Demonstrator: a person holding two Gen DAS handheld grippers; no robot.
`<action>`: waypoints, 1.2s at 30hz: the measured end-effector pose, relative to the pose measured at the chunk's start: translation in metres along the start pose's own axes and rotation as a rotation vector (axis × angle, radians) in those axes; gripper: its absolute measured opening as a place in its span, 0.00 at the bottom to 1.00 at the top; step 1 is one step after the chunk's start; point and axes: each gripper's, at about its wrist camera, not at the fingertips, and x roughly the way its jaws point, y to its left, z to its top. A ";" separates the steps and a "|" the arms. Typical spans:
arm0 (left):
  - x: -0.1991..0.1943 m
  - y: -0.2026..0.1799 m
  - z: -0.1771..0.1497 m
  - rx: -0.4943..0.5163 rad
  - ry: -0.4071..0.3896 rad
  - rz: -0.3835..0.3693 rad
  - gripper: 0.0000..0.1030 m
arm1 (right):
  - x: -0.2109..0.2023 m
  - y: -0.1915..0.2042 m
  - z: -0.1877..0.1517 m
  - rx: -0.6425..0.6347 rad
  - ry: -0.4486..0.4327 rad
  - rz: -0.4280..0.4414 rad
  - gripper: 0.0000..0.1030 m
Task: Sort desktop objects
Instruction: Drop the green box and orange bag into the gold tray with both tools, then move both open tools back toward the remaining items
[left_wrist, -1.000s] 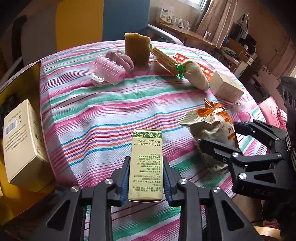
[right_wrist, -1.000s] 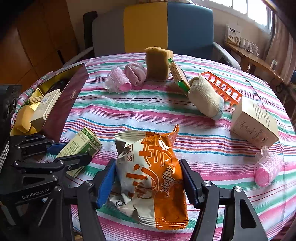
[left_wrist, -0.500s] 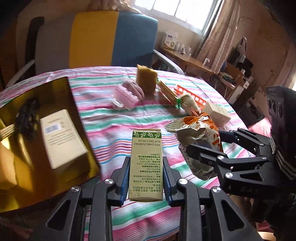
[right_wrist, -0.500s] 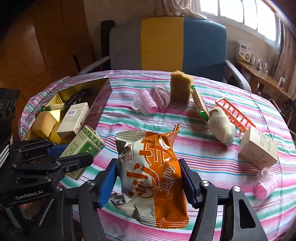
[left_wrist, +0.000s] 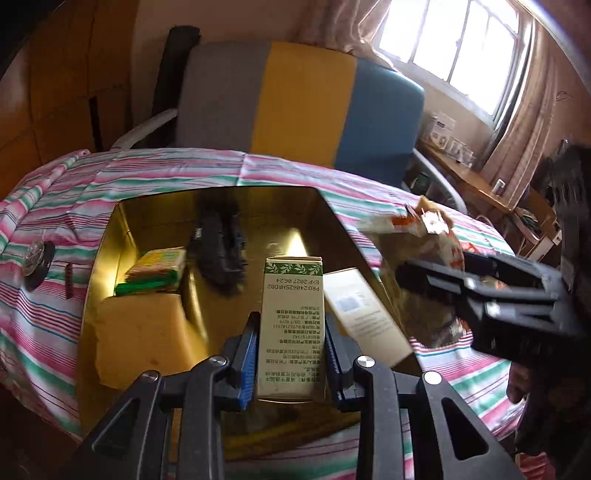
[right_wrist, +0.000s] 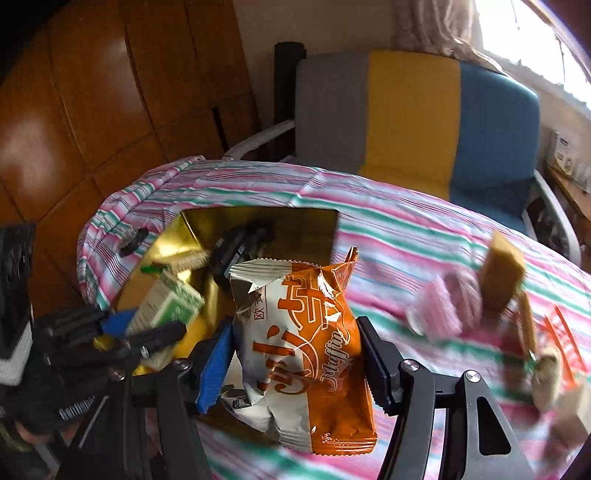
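My left gripper (left_wrist: 291, 354) is shut on a green-and-cream carton (left_wrist: 293, 325) and holds it above the open gold box (left_wrist: 147, 218); the carton also shows in the right wrist view (right_wrist: 166, 310). My right gripper (right_wrist: 299, 365) is shut on an orange-and-white muffin packet (right_wrist: 306, 347), held just right of the gold box (right_wrist: 258, 218). The packet also shows in the left wrist view (left_wrist: 432, 236). Inside the box lie a yellow sponge (left_wrist: 144, 332), a green-edged packet (left_wrist: 155, 269), a black clip (left_wrist: 218, 254) and a cream carton (left_wrist: 362, 314).
The table wears a pink, green and white striped cloth (right_wrist: 406, 229). On it at the right lie a sponge block (right_wrist: 502, 277), pink rollers (right_wrist: 439, 310), a wafer bar (right_wrist: 526, 325) and an orange rack (right_wrist: 565, 343). A grey, yellow and blue chair (left_wrist: 295, 96) stands behind.
Both grippers have swung left with their loads, from over the cloth to the gold box. The left carton now hangs over the box interior.
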 end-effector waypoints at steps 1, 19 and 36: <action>0.004 0.005 0.001 -0.004 0.003 0.004 0.30 | 0.009 0.005 0.008 -0.001 0.005 0.004 0.63; 0.005 0.010 -0.017 -0.035 0.011 -0.005 0.50 | 0.044 0.019 0.024 0.067 0.017 0.047 0.66; -0.027 -0.102 -0.049 0.240 0.027 -0.078 0.54 | -0.099 -0.140 -0.114 0.427 -0.059 -0.216 0.76</action>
